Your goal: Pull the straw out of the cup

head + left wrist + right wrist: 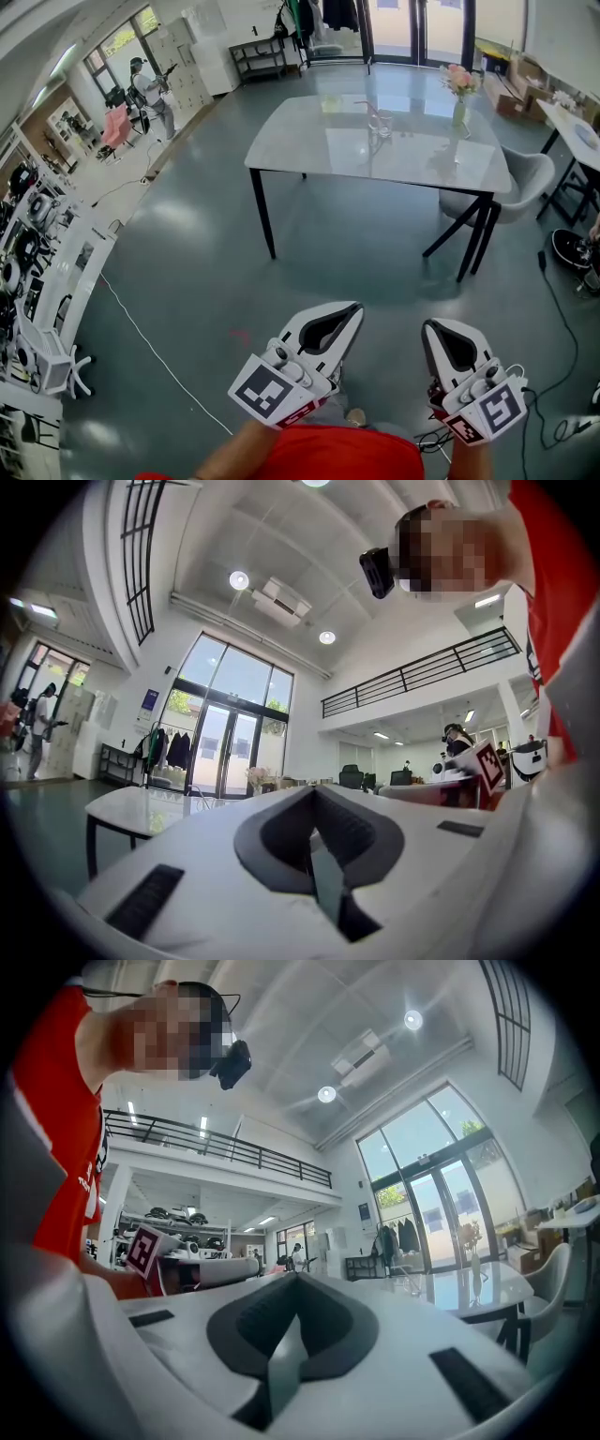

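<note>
A clear glass cup (380,122) with a thin straw in it stands on the pale table (309,141), far ahead across the floor. Both grippers are held low at the bottom of the head view, well short of the table and pointing level toward it. My left gripper (350,308) is shut with nothing between its jaws. My right gripper (430,327) is shut and empty too. The left gripper view has the cup (201,797) tiny at the left, past the shut left gripper (314,792). In the right gripper view the cup (413,1283) sits right of the shut right gripper (295,1277).
A vase of pink flowers (458,92) stands at the table's right end. A grey chair (514,192) is tucked in at its right. White cable (155,352) trails over the floor at the left beside equipment racks (37,272). Another person (150,94) stands far back left.
</note>
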